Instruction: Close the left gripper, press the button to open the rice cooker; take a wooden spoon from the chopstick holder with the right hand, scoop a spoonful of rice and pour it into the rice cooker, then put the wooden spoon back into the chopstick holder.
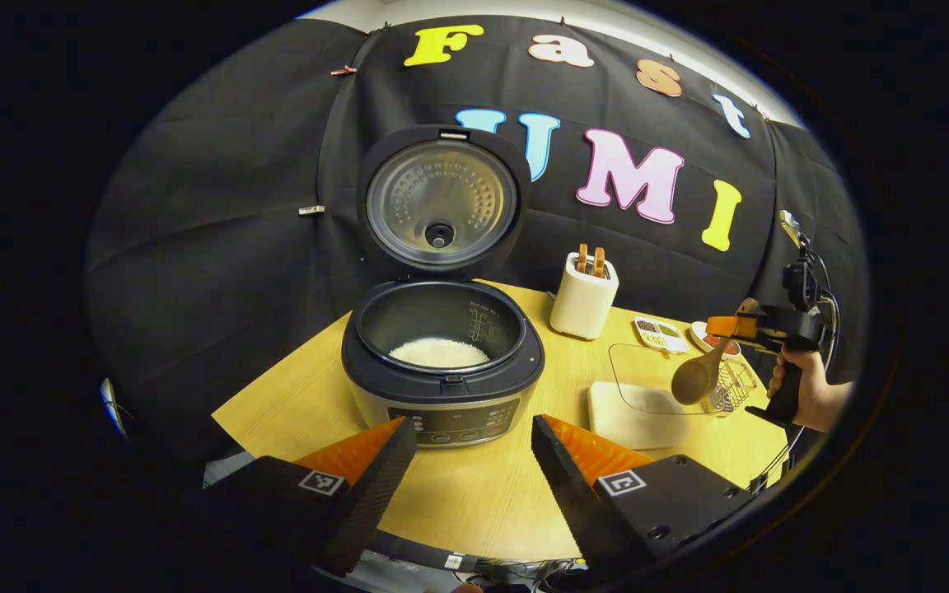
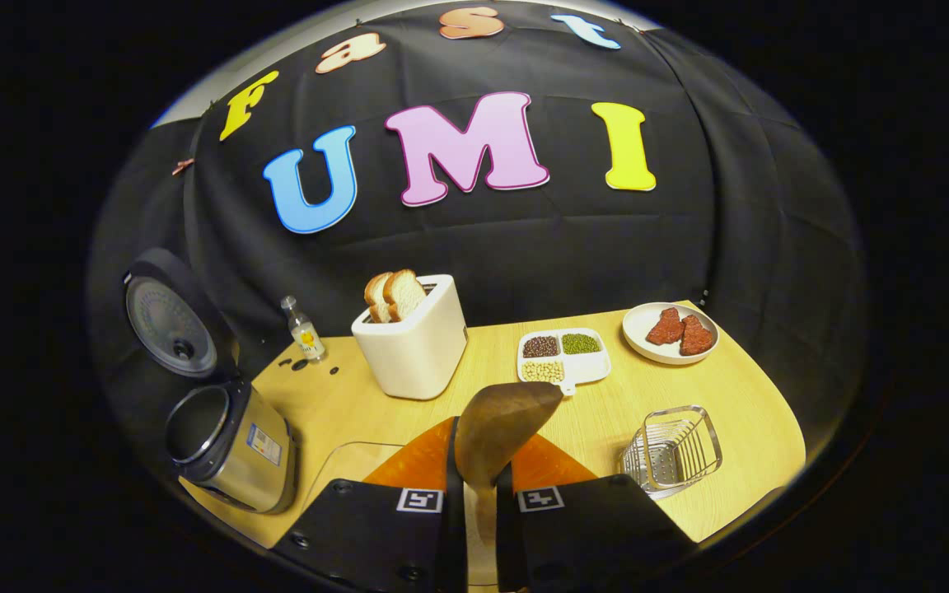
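The rice cooker (image 1: 441,387) stands with its lid (image 1: 440,202) raised and white rice (image 1: 438,352) in the pot. My left gripper (image 1: 472,428) hovers open just in front of its control panel, holding nothing. In the left gripper view, a hand at the far right holds my right gripper (image 1: 738,328), which is shut on the wooden spoon (image 1: 695,379) above a clear glass container (image 1: 647,383). In the right gripper view, my right gripper (image 2: 479,478) clamps the spoon's handle, and the spoon bowl (image 2: 503,428) shows no rice. The wire chopstick holder (image 2: 672,449) stands to its right.
On the round wooden table (image 2: 738,412) stand a white toaster (image 2: 413,342) with bread, a small bottle (image 2: 304,331), a divided dish of beans (image 2: 563,356) and a plate of red pieces (image 2: 670,332). A white pad (image 1: 631,416) lies under the glass container.
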`<move>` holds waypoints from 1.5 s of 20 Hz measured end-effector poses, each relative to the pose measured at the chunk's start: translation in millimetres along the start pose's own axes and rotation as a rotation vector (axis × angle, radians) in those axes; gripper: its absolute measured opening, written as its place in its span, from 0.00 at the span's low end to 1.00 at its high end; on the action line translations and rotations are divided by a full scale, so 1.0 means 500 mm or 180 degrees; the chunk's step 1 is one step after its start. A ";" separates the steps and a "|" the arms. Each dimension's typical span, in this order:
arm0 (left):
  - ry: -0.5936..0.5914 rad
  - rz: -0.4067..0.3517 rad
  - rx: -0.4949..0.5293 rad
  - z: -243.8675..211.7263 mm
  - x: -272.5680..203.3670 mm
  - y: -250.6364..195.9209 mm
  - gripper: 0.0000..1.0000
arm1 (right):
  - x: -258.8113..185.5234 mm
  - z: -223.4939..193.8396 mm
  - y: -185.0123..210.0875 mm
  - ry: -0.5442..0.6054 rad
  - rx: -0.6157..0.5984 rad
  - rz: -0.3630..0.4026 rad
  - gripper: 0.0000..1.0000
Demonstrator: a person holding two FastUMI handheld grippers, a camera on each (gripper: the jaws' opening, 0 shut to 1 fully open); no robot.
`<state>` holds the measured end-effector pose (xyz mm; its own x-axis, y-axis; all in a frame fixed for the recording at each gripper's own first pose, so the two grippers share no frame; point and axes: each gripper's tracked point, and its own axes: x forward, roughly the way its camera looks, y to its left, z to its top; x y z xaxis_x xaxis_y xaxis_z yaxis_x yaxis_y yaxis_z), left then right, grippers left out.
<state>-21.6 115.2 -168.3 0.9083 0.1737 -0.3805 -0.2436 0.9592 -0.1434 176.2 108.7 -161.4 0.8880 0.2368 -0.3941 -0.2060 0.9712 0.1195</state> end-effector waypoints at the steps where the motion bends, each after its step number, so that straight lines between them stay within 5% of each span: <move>1: 0.0002 -0.0010 0.0014 0.002 0.004 -0.001 0.96 | 0.005 -0.017 0.002 0.0031 -0.0044 -0.0010 0.18; 6: -0.0019 -0.0032 0.0052 0.008 0.013 0.002 0.96 | 0.003 -0.061 0.024 0.0081 0.0073 -0.0031 0.18; 20: -0.0020 0.0051 -0.0142 0.004 0.004 0.027 0.96 | 0.010 -0.118 0.167 0.0673 0.1328 0.0313 0.18; 30: -0.0074 0.0019 -0.0103 0.022 0.003 0.032 0.96 | -0.011 -0.085 0.129 0.0719 0.2246 0.0367 0.18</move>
<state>-20.4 133.3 -161.1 0.9144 0.1851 -0.3601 -0.2596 0.9505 -0.1706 140.5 171.3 -190.0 0.7552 0.4093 -0.5121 0.0876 0.7112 0.6975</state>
